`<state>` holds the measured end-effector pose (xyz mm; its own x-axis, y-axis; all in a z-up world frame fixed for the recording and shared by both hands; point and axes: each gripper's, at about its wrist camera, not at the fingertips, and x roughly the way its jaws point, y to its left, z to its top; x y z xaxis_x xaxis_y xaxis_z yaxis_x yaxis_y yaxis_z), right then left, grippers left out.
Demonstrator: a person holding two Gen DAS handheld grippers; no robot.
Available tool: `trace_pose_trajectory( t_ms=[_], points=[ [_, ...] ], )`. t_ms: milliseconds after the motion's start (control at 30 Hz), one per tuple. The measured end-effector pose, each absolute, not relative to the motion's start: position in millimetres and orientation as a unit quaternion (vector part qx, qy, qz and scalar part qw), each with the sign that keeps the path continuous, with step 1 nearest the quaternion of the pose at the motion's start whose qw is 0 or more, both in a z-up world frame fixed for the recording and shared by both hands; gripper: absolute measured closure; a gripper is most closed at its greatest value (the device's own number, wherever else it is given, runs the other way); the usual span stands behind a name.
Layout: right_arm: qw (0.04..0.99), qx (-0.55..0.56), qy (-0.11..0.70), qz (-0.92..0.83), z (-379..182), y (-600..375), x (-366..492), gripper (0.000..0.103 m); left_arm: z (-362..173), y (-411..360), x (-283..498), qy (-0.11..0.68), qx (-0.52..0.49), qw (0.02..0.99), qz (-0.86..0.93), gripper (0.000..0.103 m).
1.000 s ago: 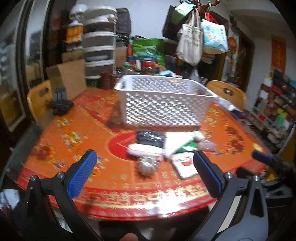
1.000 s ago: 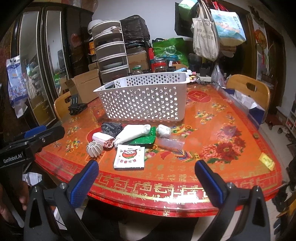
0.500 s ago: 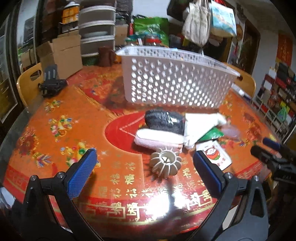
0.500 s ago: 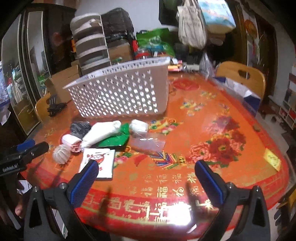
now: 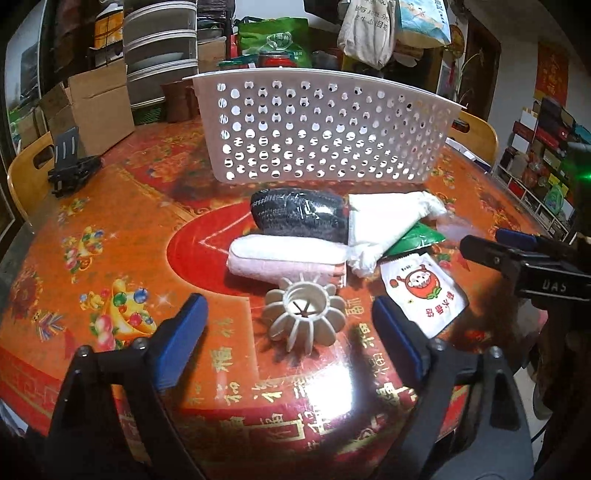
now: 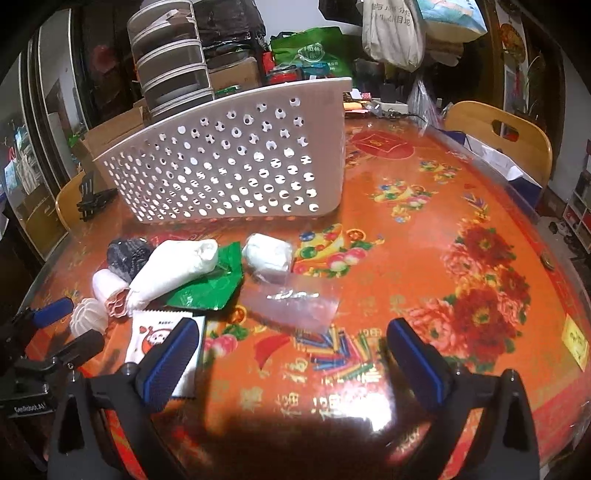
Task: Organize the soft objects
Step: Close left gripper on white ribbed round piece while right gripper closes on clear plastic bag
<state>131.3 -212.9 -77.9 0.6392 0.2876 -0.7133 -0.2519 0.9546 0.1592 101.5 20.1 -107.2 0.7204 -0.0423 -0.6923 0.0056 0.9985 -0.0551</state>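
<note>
A white perforated basket (image 5: pixel 325 133) (image 6: pixel 236 162) stands on the red table. In front of it lie a black roll (image 5: pixel 299 214) (image 6: pixel 127 253), a pink-white roll (image 5: pixel 284 260) (image 6: pixel 107 286), a white bag (image 5: pixel 384 221) (image 6: pixel 173 271), a green packet (image 5: pixel 415 238) (image 6: pixel 208 284), a white cartoon sachet (image 5: pixel 421 295) (image 6: pixel 162 336), a small white bundle (image 6: pixel 267 253), a clear bag (image 6: pixel 295 302) and a white ribbed plastic piece (image 5: pixel 304 314) (image 6: pixel 88 315). My left gripper (image 5: pixel 290 341) is open, just short of the ribbed piece. My right gripper (image 6: pixel 291 360) is open above the table, near the clear bag.
Wooden chairs (image 5: pixel 26 173) (image 6: pixel 498 133) stand around the table. A black clip stand (image 5: pixel 70 166) sits at the table's left. Cardboard boxes (image 5: pixel 92 107), stacked drawers (image 6: pixel 170 62) and hanging bags (image 5: pixel 369 33) crowd the back.
Both grippers have moved forward and lower toward the objects. The ribbed piece now sits between the left fingers' line; the right gripper has closed in on the clear bag.
</note>
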Motion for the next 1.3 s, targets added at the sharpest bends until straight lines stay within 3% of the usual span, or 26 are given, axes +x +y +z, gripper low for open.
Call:
trace_pose_trajectory(
  t_ms=[200,567,800,900,1300],
  points=[
    [0.905,0.012,0.402,0.138,-81.1,-206.0,140.4,0.01,-109.3,25.7,100.6,0.375,-0.029,0.926,-0.018,0.038],
    [0.901,-0.01,0.415,0.124,-79.3,-191.8,148.1,0.025,-111.0,21.9,95.6,0.373,-0.03,0.926,-0.043,0.061],
    [0.904,-0.028,0.411,0.113,-79.9,-186.7,149.2,0.047,-108.6,23.7,90.9,0.367,-0.029,0.929,-0.039,0.062],
    [0.906,-0.026,0.407,0.115,-79.6,-188.4,146.7,0.051,-104.8,23.1,86.8,0.359,-0.024,0.932,-0.037,0.062],
    [0.919,-0.012,0.373,0.131,-62.2,-201.2,129.4,0.051,-83.4,28.7,77.5,0.337,-0.03,0.94,-0.028,0.062]
  ],
)
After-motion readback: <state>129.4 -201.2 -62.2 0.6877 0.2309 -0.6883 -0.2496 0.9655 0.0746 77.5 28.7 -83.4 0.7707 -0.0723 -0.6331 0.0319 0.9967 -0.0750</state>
